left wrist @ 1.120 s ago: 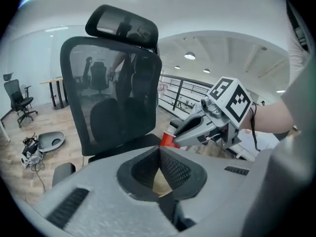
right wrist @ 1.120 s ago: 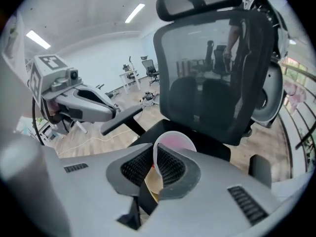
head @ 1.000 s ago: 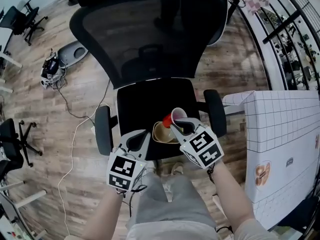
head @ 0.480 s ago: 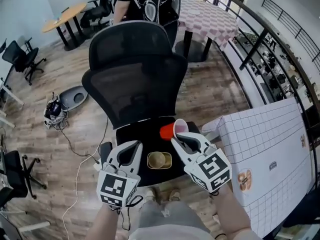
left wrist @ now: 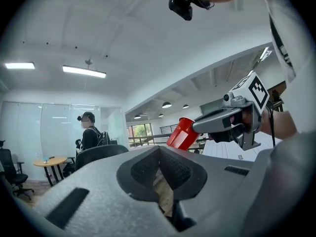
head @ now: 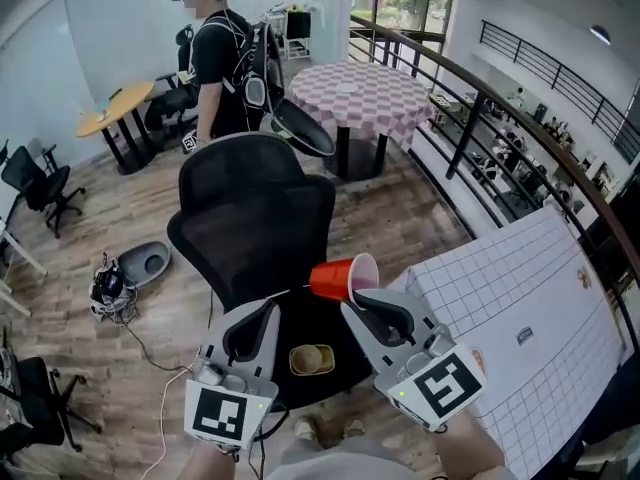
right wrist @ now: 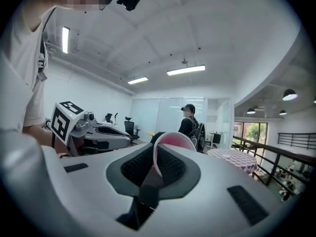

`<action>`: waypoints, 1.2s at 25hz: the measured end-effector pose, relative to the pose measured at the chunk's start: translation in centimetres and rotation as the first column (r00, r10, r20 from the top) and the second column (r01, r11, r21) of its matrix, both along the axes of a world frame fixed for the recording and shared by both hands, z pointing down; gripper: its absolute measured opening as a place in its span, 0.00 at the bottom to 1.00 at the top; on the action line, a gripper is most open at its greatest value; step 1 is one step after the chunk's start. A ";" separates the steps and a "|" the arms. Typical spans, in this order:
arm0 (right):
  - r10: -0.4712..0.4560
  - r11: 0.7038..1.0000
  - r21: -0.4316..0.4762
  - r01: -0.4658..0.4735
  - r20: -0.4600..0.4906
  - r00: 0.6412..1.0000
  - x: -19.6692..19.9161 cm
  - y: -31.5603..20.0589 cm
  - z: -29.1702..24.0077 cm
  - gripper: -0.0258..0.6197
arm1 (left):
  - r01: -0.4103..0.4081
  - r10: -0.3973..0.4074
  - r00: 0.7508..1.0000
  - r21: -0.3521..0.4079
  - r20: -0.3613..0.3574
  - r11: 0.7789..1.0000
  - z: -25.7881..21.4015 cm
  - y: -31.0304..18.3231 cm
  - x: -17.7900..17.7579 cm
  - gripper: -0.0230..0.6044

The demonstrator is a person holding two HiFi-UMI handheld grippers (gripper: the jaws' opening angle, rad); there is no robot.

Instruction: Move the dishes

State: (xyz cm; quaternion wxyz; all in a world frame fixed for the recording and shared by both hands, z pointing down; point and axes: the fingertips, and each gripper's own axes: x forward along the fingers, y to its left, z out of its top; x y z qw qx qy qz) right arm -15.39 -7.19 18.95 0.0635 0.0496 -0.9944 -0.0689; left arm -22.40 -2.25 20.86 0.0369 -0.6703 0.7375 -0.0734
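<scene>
red cup (right wrist: pixel 170 138) rim in right gripper (right wrist: pixel 154 157) fingers, body hidden behind them | left gripper (left wrist: pixel 159 154) fingers together

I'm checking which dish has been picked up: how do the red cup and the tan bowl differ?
The red cup is pinched at its rim by the right gripper; the tan bowl sits on the chair seat. The cup lies sideways; the bowl stands mouth up. Both are round open vessels.

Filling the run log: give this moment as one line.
right gripper: shut on red cup, tipped sideways | left gripper: empty, jaws together | bowl: on chair seat
</scene>
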 end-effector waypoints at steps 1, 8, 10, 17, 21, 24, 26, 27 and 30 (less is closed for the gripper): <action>0.015 1.000 0.005 -0.015 0.023 1.000 0.7 0.3 -1.1 0.10 | -0.004 0.004 1.000 0.019 0.007 1.000 -1.1 0.3 0.5 0.06; 0.043 0.999 0.014 -0.045 0.120 0.992 4.3 3.9 -3.6 0.10 | -0.041 0.037 0.998 0.068 0.057 0.997 -3.4 4.2 3.5 0.06; 0.055 0.998 0.016 -0.057 0.120 0.991 4.9 4.5 -4.0 0.10 | -0.058 0.054 0.998 0.085 0.045 0.995 -4.0 4.8 4.0 0.06; 0.150 0.988 0.022 -0.154 0.124 0.981 7.6 4.3 -4.9 0.10 | -0.178 0.165 0.979 0.108 0.120 0.978 -6.5 4.7 7.4 0.06; 0.211 0.977 0.012 -0.215 0.124 0.969 13.2 1.0 -4.0 0.10 | -0.220 0.211 0.970 0.073 0.121 0.973 -5.3 1.0 12.3 0.06; 0.289 0.956 0.020 -0.292 0.095 0.953 16.4 -1.1 -2.4 0.10 | -0.277 0.270 0.957 0.063 0.109 0.959 -3.8 -1.7 14.9 0.06; 0.345 0.937 0.028 -0.348 0.075 0.935 17.8 -1.6 -1.9 0.10 | -0.315 0.310 0.947 0.056 0.087 0.947 -3.2 -2.7 15.9 0.06; 0.370 0.928 0.027 -0.373 0.070 0.926 18.6 -1.9 -1.8 0.10 | -0.337 0.333 0.940 0.057 0.076 0.940 -3.2 -3.2 16.7 0.06; 0.435 0.900 0.016 -0.436 0.058 0.899 21.8 -3.1 -1.6 0.10 | -0.414 0.412 0.910 0.057 0.047 0.908 -3.0 -5.4 20.0 0.06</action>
